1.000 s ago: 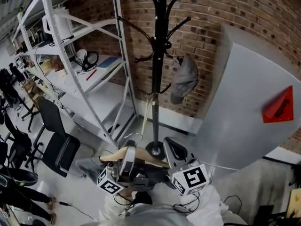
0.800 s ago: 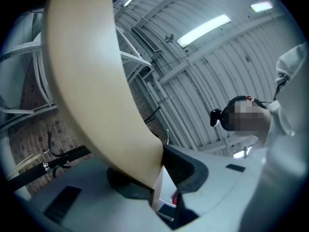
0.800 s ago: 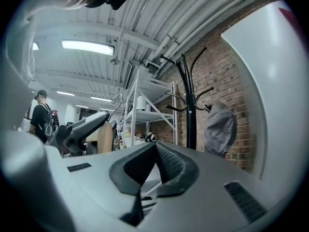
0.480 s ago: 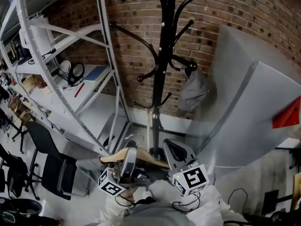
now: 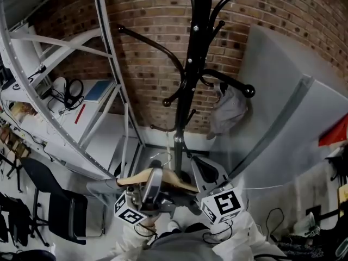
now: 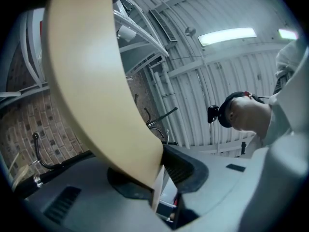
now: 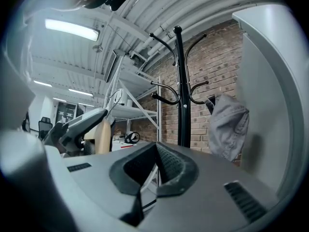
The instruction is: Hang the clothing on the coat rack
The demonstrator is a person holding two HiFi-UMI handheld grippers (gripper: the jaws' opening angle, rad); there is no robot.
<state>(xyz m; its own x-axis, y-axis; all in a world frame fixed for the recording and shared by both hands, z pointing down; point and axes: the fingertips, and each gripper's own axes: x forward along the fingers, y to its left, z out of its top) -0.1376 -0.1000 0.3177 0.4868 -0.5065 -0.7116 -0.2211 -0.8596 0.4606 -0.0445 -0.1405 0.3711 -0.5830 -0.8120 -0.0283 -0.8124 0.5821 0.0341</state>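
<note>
Clothing (image 5: 102, 187), grey and probably light and limp, droops at the 9 o'clock end of a stiff wooden hanger (image 5: 142, 176), 6 o'clock of the coat rack (image 5: 187, 91). The left hand-held gripper (image 6: 157, 178) clamps the hanger, the best hold. The right hand-held gripper (image 7: 155, 166) is closed and empty.

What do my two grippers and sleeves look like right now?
The left gripper and the right gripper both have smooth grey moulded bodies, with black ribbed pads at the jaws. Each carries a white cube printed with black square markers. Thin black cables trail below them. The person's sleeves are white.
</note>
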